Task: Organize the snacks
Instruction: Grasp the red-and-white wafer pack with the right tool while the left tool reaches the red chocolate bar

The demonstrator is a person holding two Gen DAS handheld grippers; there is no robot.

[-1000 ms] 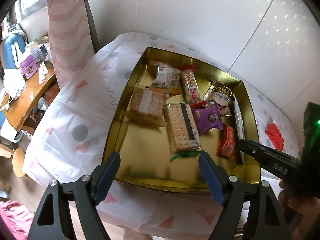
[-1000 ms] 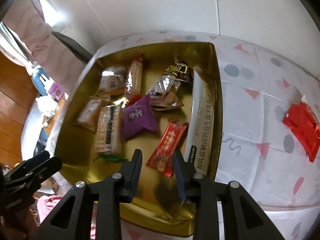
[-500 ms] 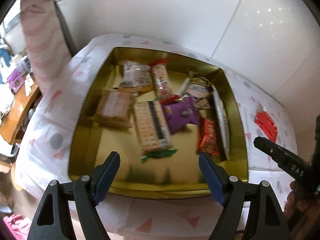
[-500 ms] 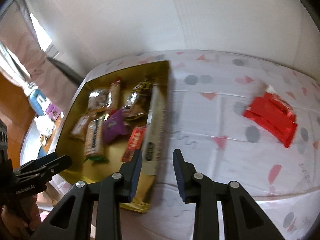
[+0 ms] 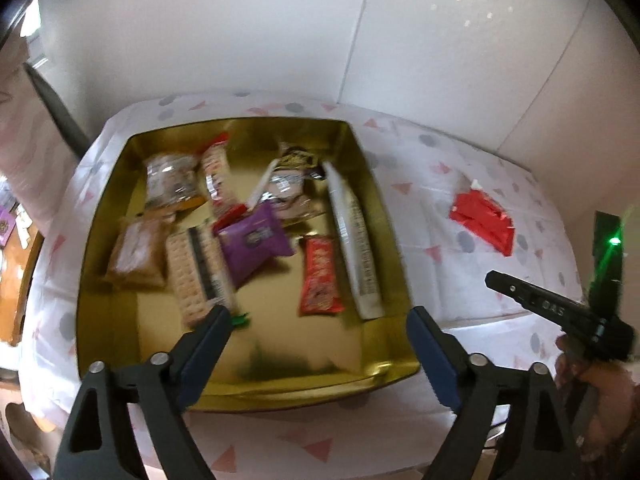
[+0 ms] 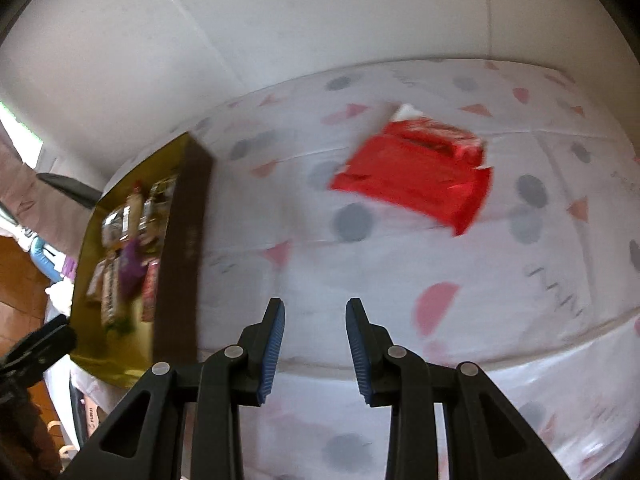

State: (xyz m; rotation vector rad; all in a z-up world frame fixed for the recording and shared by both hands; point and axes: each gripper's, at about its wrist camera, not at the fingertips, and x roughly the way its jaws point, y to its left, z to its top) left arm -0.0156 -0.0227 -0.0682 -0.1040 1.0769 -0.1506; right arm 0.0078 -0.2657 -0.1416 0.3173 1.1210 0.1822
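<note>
The left claw [image 5: 316, 340] is spread wide and released, gripping nothing, poised over the near rim of the gold tin tray [image 5: 120, 344]. Inside the tray, from left to right, lie a tan biscuit pack [image 5: 136, 250], a long cracker pack [image 5: 198, 274] with a green tail, a purple packet [image 5: 254, 242], a red bar [image 5: 320, 278] and a long white packet [image 5: 354, 246] leaning along the right wall; further back lie a clear bag of snacks [image 5: 170, 180] and a silver and brown wrapper [image 5: 290, 178]. Their print is too blurred to read. The tray sits on a worktop [image 5: 420, 168] under a white cloth with grey dots and pink triangles.

The right claw [image 6: 315, 344] is partly open and likewise empty, above bare cloth, with the tray's brown outer wall [image 6: 184, 248] to its left. A red snack packet [image 6: 416, 176] lies flat on the cloth well ahead of it, outside the tray, nothing between. On the right claw's side the letters "DAS" show in the left view.
</note>
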